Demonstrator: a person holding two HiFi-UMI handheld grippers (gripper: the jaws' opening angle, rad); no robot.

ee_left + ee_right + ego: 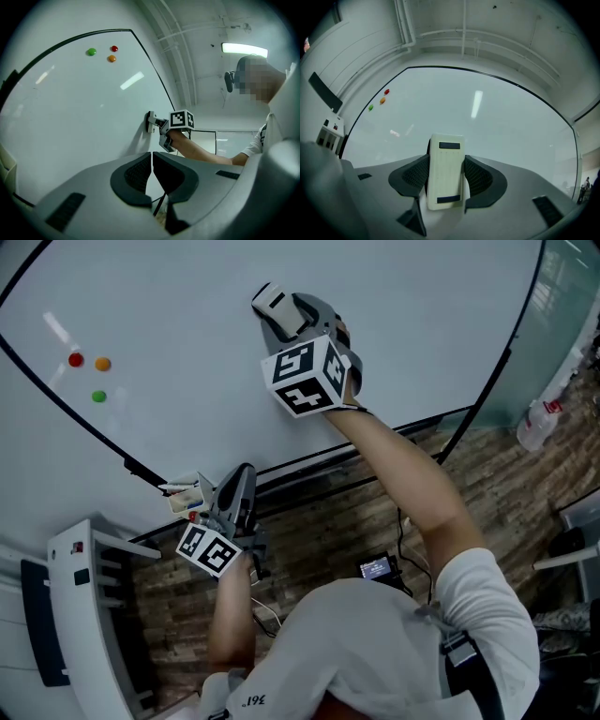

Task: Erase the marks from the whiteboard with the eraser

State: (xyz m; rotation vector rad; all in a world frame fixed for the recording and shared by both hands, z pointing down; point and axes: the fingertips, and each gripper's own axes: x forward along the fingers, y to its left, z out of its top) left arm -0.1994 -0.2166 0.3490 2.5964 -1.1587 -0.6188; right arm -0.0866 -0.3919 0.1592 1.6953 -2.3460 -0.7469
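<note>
1. The eraser [273, 304], a pale block with two dark bars on its back, sits against the whiteboard [169, 306], in the upper middle of its face. In the left gripper view it meets its own shadow on the whiteboard, so it looks to be in contact.
2. The right hand-held gripper [446, 179] is clamped on the eraser, one jaw on each long side, with the wiping face turned to the whiteboard.
3. No pen mark shows on the whiteboard in any view. The pale streaks on it read as lamp glare. I judge the wiping is largely or wholly done, though faint marks could be lost in the glare, and the patch under the eraser is hidden.
4. What is left, as far as I can judge, is at most a check pass and lifting the eraser off the whiteboard.
5. A red magnet [76, 360], an orange magnet [102, 364] and a green magnet [98, 397] cluster near the whiteboard's left side, well apart from the eraser.
6. The left hand-held gripper [152, 169] has its jaws together with nothing between them. It hangs just below the whiteboard's lower edge, beside some markers [185, 491] lying there.
7. A plastic bottle [538, 424] stands past the whiteboard's right edge.
</note>
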